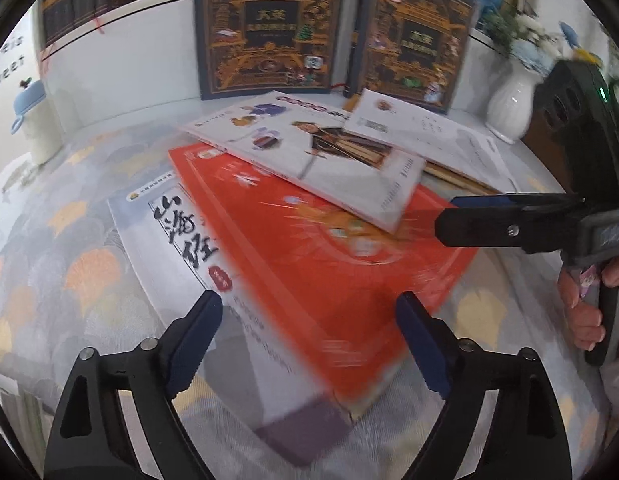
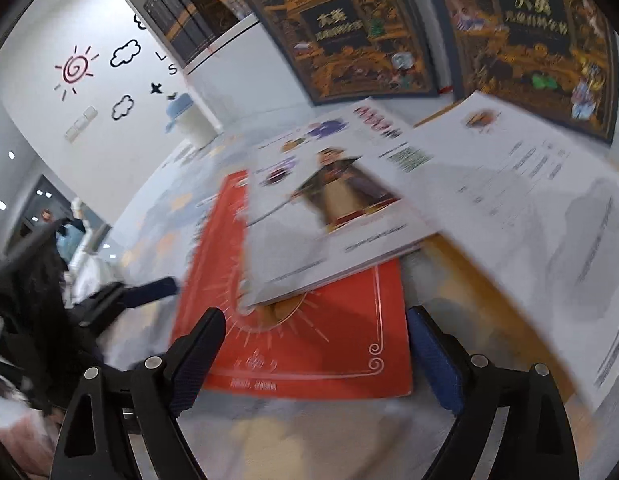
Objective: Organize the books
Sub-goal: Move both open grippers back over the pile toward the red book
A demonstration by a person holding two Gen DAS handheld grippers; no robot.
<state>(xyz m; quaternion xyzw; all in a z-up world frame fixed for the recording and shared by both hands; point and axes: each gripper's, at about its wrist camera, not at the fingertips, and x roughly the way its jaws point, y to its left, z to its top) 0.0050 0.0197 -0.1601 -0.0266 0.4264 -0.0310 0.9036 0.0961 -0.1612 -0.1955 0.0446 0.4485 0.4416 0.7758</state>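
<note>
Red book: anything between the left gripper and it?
No. The left gripper is open with the red book right ahead, nothing between. But a white book lies across its far end.

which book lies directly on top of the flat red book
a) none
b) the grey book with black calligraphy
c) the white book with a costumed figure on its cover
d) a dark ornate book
c: the white book with a costumed figure on its cover overlaps the upper part of the flat red book.
</note>
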